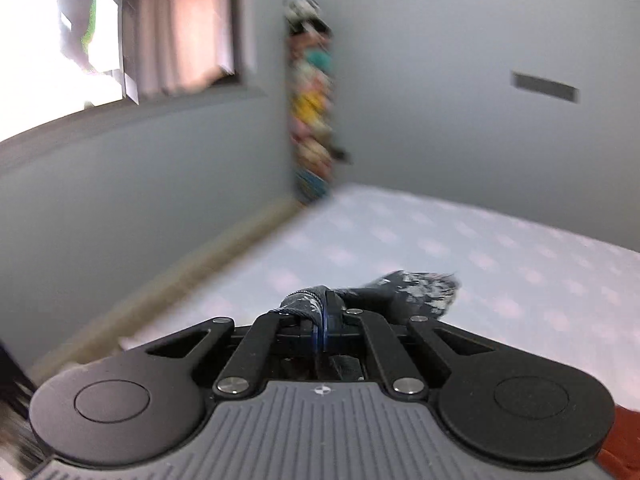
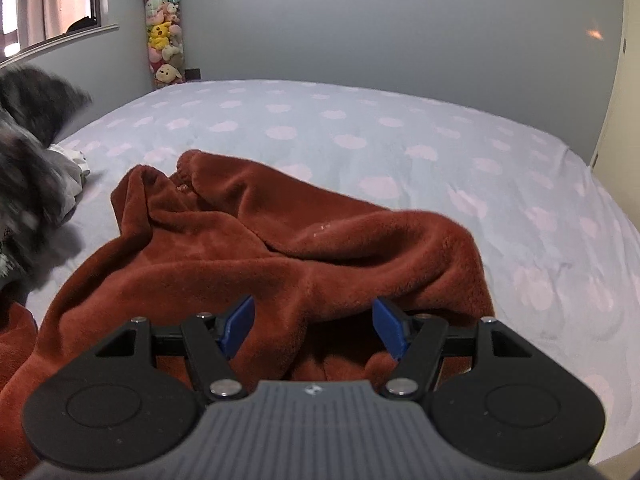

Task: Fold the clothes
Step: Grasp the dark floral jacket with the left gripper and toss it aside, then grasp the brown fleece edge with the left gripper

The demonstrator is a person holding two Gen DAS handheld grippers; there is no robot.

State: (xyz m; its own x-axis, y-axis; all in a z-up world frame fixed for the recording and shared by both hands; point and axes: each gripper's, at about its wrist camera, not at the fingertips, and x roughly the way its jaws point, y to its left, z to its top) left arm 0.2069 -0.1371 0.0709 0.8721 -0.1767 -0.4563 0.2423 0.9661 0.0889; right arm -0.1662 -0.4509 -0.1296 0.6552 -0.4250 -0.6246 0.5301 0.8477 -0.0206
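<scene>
Dark garment (image 2: pixel 28 160) blurs at the bed's (image 2: pixel 360 128) left edge; rust fleece (image 2: pixel 280 248) runs off bottom-left.

Both wrist views over bed (image 2: pixel 360 128)

1. This is a bedroom in a home.
2. A wide bed (image 2: pixel 400 128) fills the room, covered with a pale blue sheet printed with pink clouds.
3. A tall hanging holder of soft toys (image 2: pixel 165 36) stands in the corner of the grey-blue walls.
4. A window (image 2: pixel 52 0) with a curtain is set in the left wall.
5. Loose clothes (image 2: pixel 280 248) lie on the bed.
</scene>
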